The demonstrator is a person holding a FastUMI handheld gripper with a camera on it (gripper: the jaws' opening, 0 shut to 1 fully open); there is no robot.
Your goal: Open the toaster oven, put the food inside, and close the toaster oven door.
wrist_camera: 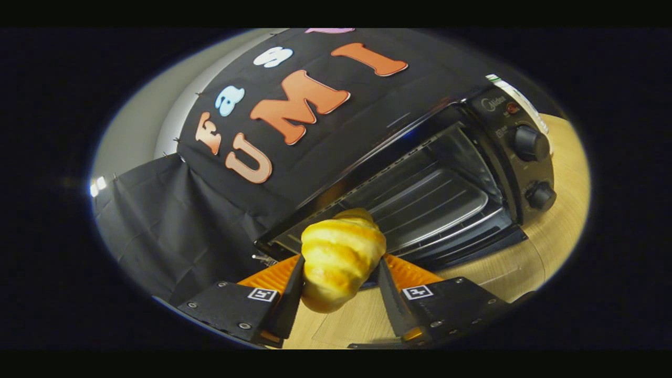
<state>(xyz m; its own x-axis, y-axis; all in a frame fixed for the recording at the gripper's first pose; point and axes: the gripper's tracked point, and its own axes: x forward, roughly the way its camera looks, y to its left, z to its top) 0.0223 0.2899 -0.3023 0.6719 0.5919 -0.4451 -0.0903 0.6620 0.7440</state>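
Right now my gripper (340, 273) pinches the croissant (341, 257) between both fingers, just ahead of the open toaster oven (446, 184) on the wooden table (556, 231). Held this tilted, it may clip the oven's lower front edge and slip free.

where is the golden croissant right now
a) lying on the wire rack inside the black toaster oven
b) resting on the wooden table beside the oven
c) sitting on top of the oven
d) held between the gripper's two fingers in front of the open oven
d: the golden croissant is pinched between both fingers of the gripper, just short of the black toaster oven, whose door is down and wire rack bare.
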